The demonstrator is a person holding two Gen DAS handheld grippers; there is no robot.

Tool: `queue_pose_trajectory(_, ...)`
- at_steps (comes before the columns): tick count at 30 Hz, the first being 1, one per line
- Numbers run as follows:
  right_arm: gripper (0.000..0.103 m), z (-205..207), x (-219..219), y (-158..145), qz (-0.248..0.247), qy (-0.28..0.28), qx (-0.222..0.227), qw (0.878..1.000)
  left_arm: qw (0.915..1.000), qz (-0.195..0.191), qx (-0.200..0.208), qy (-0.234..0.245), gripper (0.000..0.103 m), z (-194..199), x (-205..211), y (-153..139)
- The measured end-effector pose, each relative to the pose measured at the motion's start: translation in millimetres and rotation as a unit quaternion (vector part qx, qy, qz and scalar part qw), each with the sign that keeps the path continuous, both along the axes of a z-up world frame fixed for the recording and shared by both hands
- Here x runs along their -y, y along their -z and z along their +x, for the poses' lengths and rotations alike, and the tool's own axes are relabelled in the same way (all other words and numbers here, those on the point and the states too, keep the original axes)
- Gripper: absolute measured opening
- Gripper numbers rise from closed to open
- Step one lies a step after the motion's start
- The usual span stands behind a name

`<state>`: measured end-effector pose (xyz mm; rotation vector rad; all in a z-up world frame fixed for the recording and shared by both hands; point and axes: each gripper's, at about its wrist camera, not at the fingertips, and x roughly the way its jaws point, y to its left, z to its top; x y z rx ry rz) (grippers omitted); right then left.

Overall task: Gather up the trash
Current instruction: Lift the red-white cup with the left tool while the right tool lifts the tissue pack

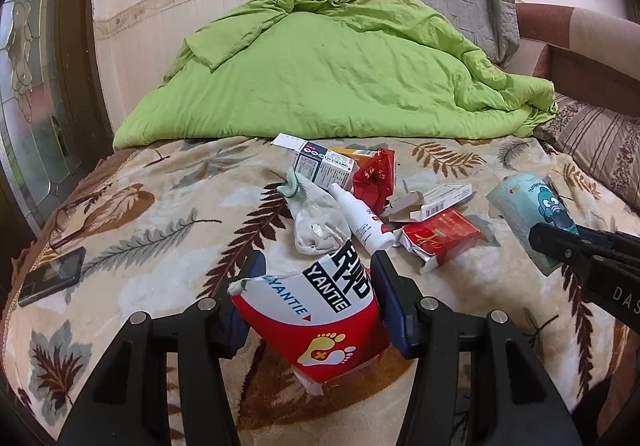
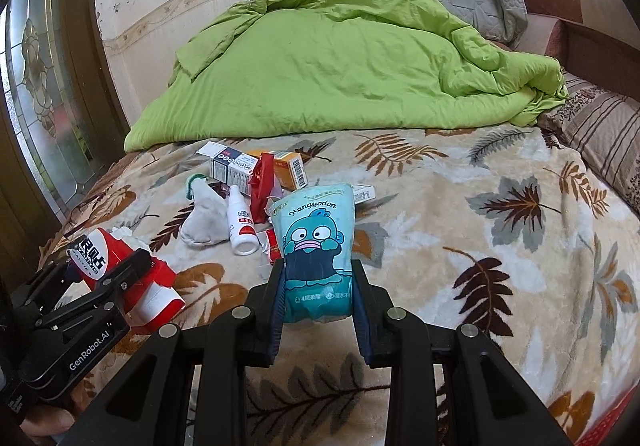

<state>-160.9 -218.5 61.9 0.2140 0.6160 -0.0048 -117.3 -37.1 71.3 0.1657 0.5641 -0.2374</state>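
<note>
Left gripper (image 1: 314, 302) clamped the red box (image 1: 320, 322), right gripper (image 2: 320, 298) clamped the tissue pack (image 2: 316, 242), both lifted over the bed (image 2: 500, 246); soft pack looked likely to slip, rest of the trash (image 1: 360, 201) remained.

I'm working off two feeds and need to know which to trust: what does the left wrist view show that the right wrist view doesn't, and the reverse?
Only the left wrist view shows the dark phone at the blanket's left edge and the foot print on the red and white box in the left gripper.

Only the right wrist view shows the full cartoon front of the blue tissue pack in the right gripper.

Both show the white spray bottle, the glove, the green duvet and the leaf blanket.
</note>
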Motion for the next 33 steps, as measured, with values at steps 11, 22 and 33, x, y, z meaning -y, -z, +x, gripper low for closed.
queue_pose_trajectory(11,0.032,0.1,0.6,0.5,0.001,0.000,-0.001,1.000,1.0000,0.003,0.004,0.001,0.053,-0.4,1.7,-0.4)
queue_pose_trajectory(22,0.032,-0.1,0.9,0.9,0.000,-0.002,0.000,1.000,1.0000,0.006,0.007,0.003,0.053,-1.3,3.7,-0.9)
queue_pose_trajectory(33,0.032,-0.4,1.0,-0.6,-0.008,0.004,0.000,1.000,0.9999,0.000,0.013,0.007,0.053,-1.6,3.7,-4.6)
